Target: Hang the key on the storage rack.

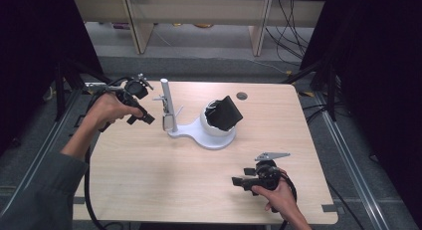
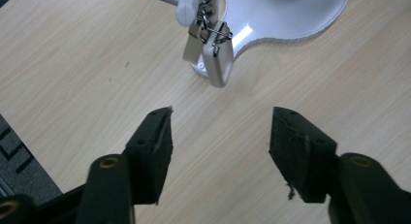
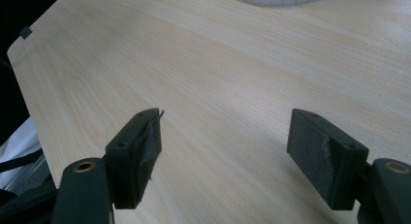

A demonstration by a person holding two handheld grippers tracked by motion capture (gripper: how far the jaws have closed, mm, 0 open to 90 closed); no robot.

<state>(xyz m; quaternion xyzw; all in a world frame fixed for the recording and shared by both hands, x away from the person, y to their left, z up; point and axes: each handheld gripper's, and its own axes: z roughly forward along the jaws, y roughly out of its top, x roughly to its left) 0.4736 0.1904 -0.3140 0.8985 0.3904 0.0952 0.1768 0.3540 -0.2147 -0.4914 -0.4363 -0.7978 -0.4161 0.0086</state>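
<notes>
A white stand (image 1: 185, 132) sits mid-table, with an upright post (image 1: 166, 98) and a round bowl-shaped holder (image 1: 215, 126). A black boxy object (image 1: 226, 112) rests tilted in the holder. Small white tags on metal rings (image 2: 213, 54) hang from the post, down near its foot. My left gripper (image 1: 144, 116) is held above the table just left of the post, open, with the tags ahead of its empty jaws (image 2: 220, 136). My right gripper (image 1: 239, 182) hovers low near the front right of the table, open and empty (image 3: 223, 141), pointing left across bare wood.
The wooden table (image 1: 149, 175) has a round cable hole (image 1: 242, 96) at the back. Black cables trail from both grippers. Shelving legs and floor cables stand beyond the table's far edge. Dark curtains flank both sides.
</notes>
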